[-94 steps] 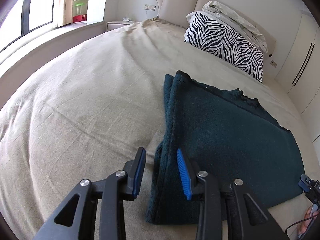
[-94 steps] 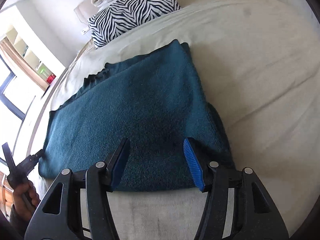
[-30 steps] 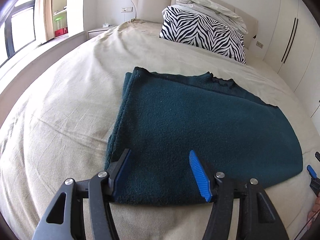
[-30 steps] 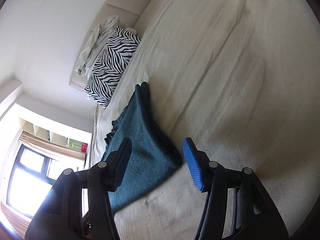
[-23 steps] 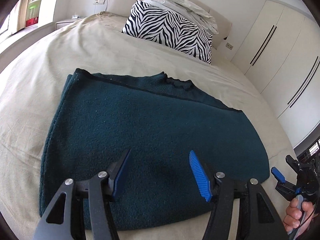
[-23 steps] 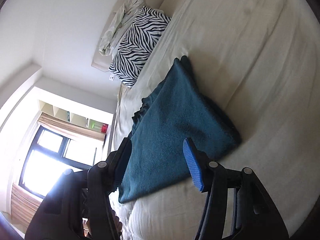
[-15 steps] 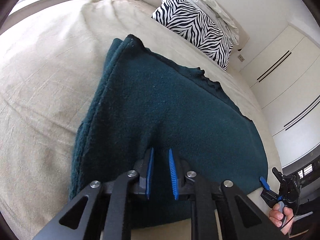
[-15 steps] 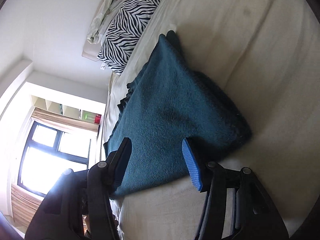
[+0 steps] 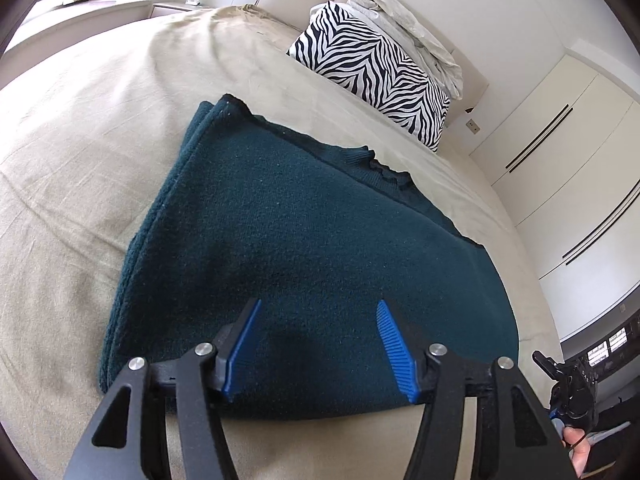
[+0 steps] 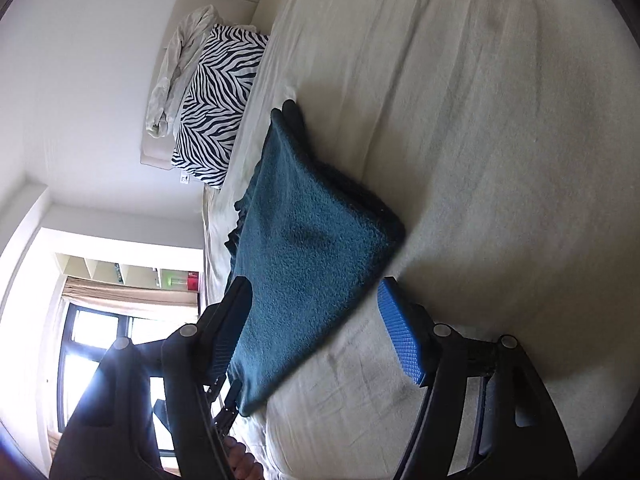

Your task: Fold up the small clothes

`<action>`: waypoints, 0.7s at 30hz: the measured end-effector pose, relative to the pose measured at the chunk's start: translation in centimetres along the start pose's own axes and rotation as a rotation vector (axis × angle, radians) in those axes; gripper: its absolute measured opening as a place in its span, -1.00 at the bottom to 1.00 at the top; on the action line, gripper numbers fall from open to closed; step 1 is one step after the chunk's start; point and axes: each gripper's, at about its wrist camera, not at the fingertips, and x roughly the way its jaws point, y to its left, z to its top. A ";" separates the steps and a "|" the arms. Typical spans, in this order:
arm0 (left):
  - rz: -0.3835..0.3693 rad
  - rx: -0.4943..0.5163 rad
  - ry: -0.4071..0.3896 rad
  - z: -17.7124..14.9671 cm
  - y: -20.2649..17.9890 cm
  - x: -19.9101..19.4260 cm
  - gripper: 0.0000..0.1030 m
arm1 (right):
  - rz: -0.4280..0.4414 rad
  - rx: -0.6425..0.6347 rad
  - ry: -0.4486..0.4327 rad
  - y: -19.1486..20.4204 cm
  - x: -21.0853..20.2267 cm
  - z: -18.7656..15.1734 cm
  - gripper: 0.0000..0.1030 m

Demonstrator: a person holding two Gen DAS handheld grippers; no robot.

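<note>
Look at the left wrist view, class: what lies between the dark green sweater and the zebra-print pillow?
Only bare beige bedsheet lies between the sweater and the zebra-print pillow, as the left wrist view shows.

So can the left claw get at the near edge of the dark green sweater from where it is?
Probably yes. The left claw is open right over the near edge of the folded sweater, holding nothing, with nothing between them.
</note>
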 end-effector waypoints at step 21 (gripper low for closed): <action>0.005 0.043 0.068 1.0 -2.0 4.2 0.21 | -0.025 0.135 -0.181 -0.7 -0.5 3.3 0.20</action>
